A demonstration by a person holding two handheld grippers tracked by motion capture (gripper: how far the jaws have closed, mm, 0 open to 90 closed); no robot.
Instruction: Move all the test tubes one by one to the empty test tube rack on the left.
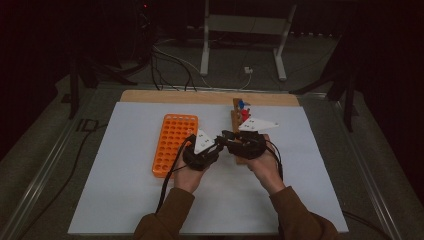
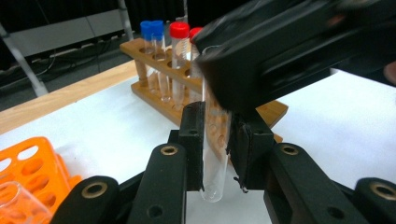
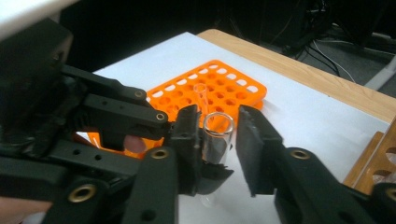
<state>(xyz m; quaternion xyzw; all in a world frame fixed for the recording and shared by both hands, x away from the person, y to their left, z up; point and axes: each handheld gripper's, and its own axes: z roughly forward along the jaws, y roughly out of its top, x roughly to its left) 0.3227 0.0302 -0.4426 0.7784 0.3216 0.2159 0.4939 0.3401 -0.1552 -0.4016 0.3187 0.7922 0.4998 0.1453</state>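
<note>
Above the desk's middle, our left gripper [image 2: 217, 149] clenched the light, slippery, fragile glass tube [image 2: 214, 154] at mid-body, the safest hold, while our right gripper [image 3: 217, 140] stood released around its rim.

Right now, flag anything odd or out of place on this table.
Nothing spilled, broken or askew. The one oddity: the clear test tube clamped upright in the left gripper has no cap, while the tubes in the wooden rack wear blue or red caps.
</note>
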